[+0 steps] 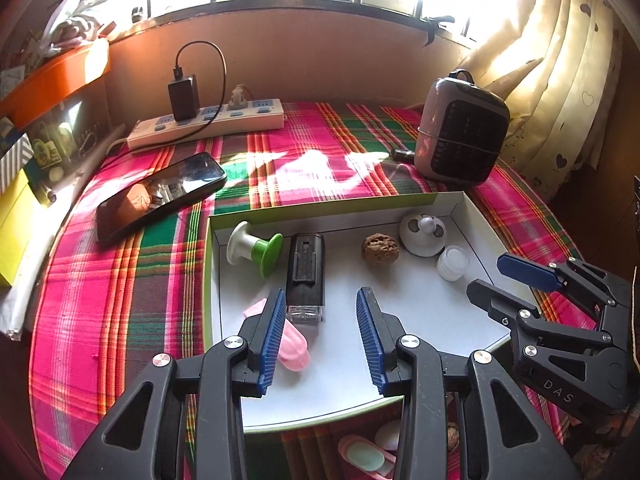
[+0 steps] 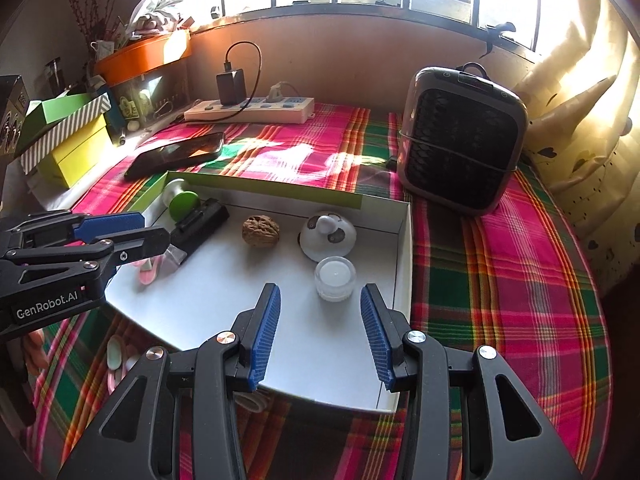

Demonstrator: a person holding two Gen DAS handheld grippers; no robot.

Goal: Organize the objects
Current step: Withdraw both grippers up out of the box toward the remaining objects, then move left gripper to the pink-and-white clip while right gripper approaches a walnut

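A shallow white box with a green rim (image 1: 208, 264) (image 2: 404, 256) lies on the plaid cloth. It holds a green and white spool (image 1: 256, 248), a black device with a clear end (image 1: 306, 276), a walnut (image 1: 380, 249) (image 2: 260, 231), a white round figure (image 2: 328, 236), a small candle in a clear cup (image 2: 335, 278) and a pink piece (image 1: 294, 350). My left gripper (image 1: 320, 292) (image 2: 152, 228) hangs open above the box, and the pink piece lies under its left finger, free of the pads. My right gripper (image 2: 320, 288) (image 1: 490, 276) is open, the candle just ahead of its tips and untouched.
A phone (image 1: 160, 192), a power strip with a charger (image 1: 208, 124) and a grey heater (image 2: 460, 144) stand behind the box. Stacked boxes (image 2: 68, 136) line the left side and a curtain (image 1: 560, 80) hangs at the right. Pastel cases (image 1: 364, 456) lie in front of the box.
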